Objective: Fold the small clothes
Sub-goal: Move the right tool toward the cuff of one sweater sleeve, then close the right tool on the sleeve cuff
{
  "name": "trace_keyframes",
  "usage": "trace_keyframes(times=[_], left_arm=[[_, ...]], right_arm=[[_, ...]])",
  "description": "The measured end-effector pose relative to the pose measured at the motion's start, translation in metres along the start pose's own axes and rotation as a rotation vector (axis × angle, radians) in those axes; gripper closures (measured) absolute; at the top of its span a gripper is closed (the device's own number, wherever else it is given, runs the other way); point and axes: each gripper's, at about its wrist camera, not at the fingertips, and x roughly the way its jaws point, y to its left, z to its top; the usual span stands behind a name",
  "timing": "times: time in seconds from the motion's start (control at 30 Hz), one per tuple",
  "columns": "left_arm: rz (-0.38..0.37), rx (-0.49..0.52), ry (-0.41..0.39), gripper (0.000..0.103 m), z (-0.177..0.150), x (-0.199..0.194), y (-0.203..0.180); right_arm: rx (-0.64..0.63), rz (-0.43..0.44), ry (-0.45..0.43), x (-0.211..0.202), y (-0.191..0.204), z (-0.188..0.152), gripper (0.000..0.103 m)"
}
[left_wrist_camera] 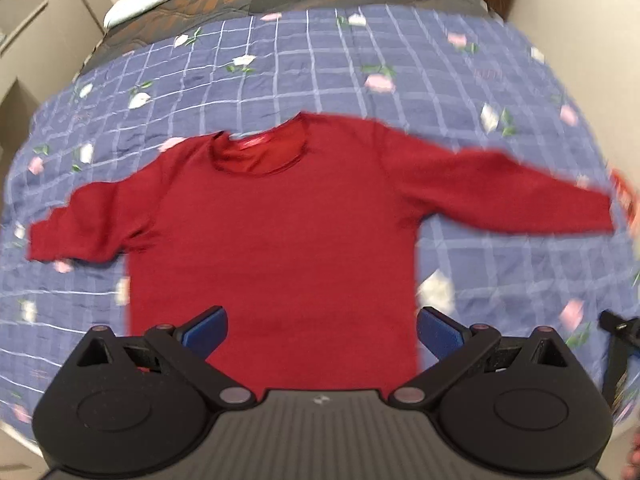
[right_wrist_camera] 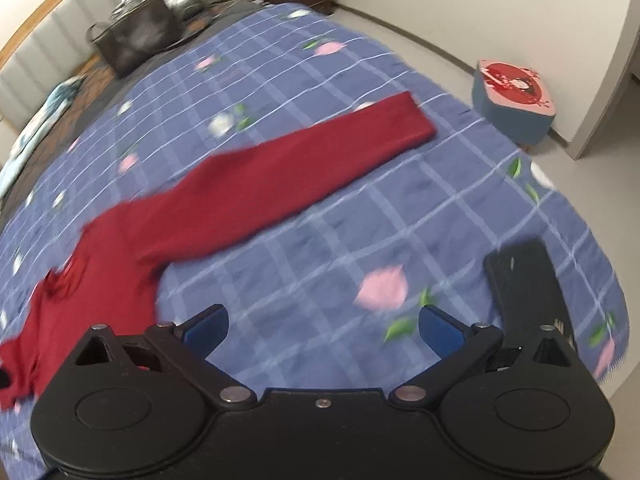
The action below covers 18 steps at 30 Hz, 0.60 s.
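Red sweater (left_wrist_camera: 272, 248) lies flat on the blue checked bedspread (left_wrist_camera: 360, 68), hem at 6 o'clock hidden behind the left tool (left_wrist_camera: 322, 334). Both it and the right tool (right_wrist_camera: 323, 334) are spread wide, gripping nothing. Everything's motion-blurred; black object (right_wrist_camera: 524, 280) at 3 o'clock unreadable.

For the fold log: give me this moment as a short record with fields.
garment: red long-sleeved top, spread flat, neckline away from the left gripper
sleeves: both stretched out sideways
surface: blue checked floral bedspread
left gripper: open, above the top's hem, holding nothing
right gripper: open, over bare bedspread beside the sleeve, holding nothing
nearby: black flat object on the bed; stool on the floor
folding: not yet begun
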Motion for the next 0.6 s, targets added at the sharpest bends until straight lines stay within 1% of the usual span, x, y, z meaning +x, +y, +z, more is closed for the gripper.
trace_keyframes(times=[0.03,0.1,0.17,0.3,0.33,0.4,0.43,0.53,0.6], left_arm=[[-0.015,-0.036,-0.005,0.0,0.004,0.004,-0.006],[-0.019,-0.092,-0.001,0.0,0.012,0.012,-0.016],[-0.008,-0.129,0.002,0.0,0.019,0.019,-0.03],[0.002,-0.155,-0.005,0.0,0.024,0.021,-0.051],[0.006,-0.155,-0.003,0.0,0.024,0.021,-0.055],[0.017,-0.155,0.002,0.0,0.023,0.022,-0.059],[0.024,-0.157,0.008,0.0,0.022,0.023,-0.06],[0.042,-0.172,0.032,0.0,0.02,0.024,-0.063],[0.054,-0.181,0.044,0.0,0.018,0.024,-0.063]], right_arm=[[0.019,-0.008,-0.003,0.012,-0.009,0.013,0.005],[0.063,-0.018,-0.013,0.036,-0.027,0.041,0.008],[0.093,-0.024,-0.026,0.056,-0.042,0.065,0.016],[0.113,-0.049,-0.048,0.094,-0.064,0.11,0.024],[0.111,-0.062,-0.047,0.103,-0.069,0.119,0.027],[0.102,-0.082,-0.042,0.119,-0.076,0.133,0.033],[0.102,-0.087,-0.04,0.126,-0.08,0.139,0.038],[0.124,-0.1,-0.025,0.143,-0.09,0.147,0.046],[0.145,-0.101,-0.019,0.152,-0.096,0.15,0.054]])
